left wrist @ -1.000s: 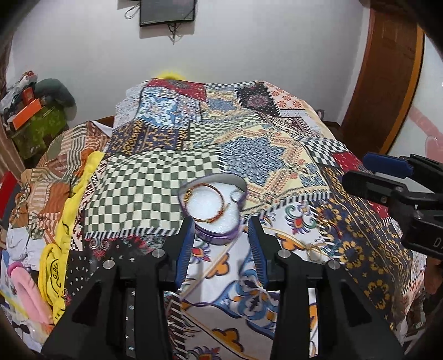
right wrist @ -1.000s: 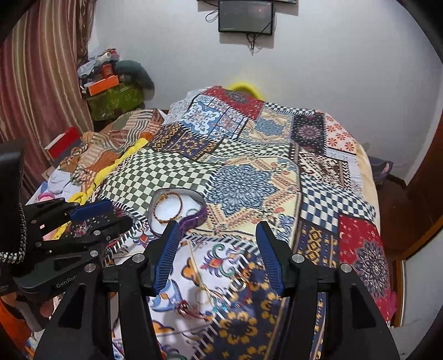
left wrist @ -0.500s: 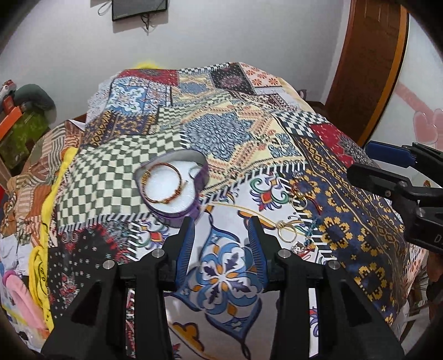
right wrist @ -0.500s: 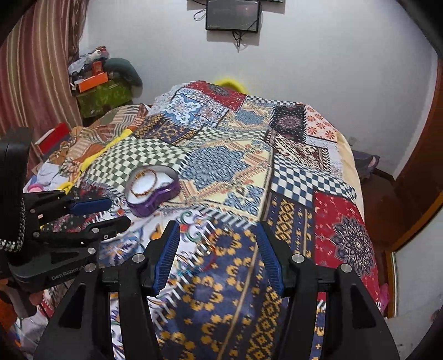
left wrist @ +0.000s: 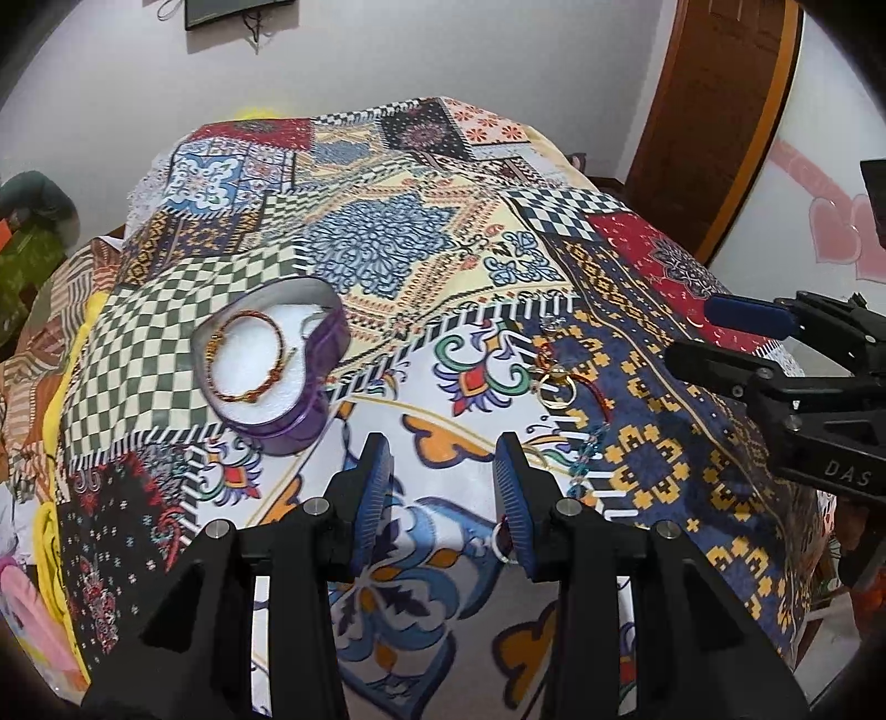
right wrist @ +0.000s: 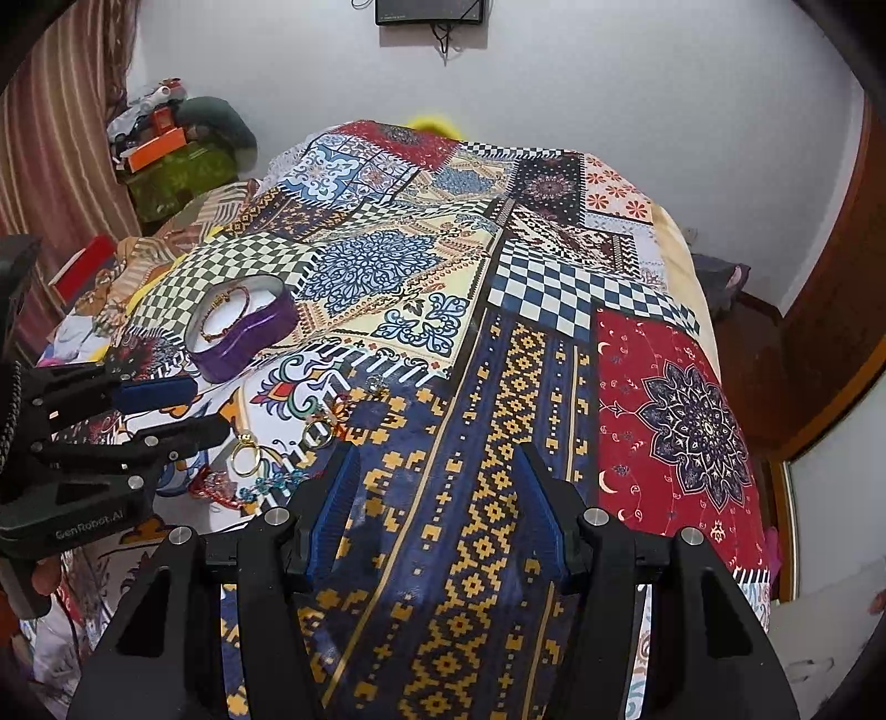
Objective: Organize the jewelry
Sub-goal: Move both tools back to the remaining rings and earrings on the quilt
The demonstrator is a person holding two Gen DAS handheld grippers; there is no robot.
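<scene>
A purple heart-shaped box with a white lining sits on the patchwork bedspread and holds a red-and-gold bracelet. Loose jewelry lies to its right: gold rings, a red thread and a teal bead chain. My left gripper hovers open over the white floral patch, box to its left, rings to its right. A small ring lies by its right finger. My right gripper is open and empty over the blue-and-yellow patch, right of the jewelry.
The bedspread covers the whole bed. Clothes and boxes pile up at the far left by a striped curtain. A brown door stands at the right and a dark screen hangs on the white wall.
Both grippers have moved right and lower. The box has slid from between the left fingers to their left, and the loose rings have come closer. Neither jaw opening has changed.
</scene>
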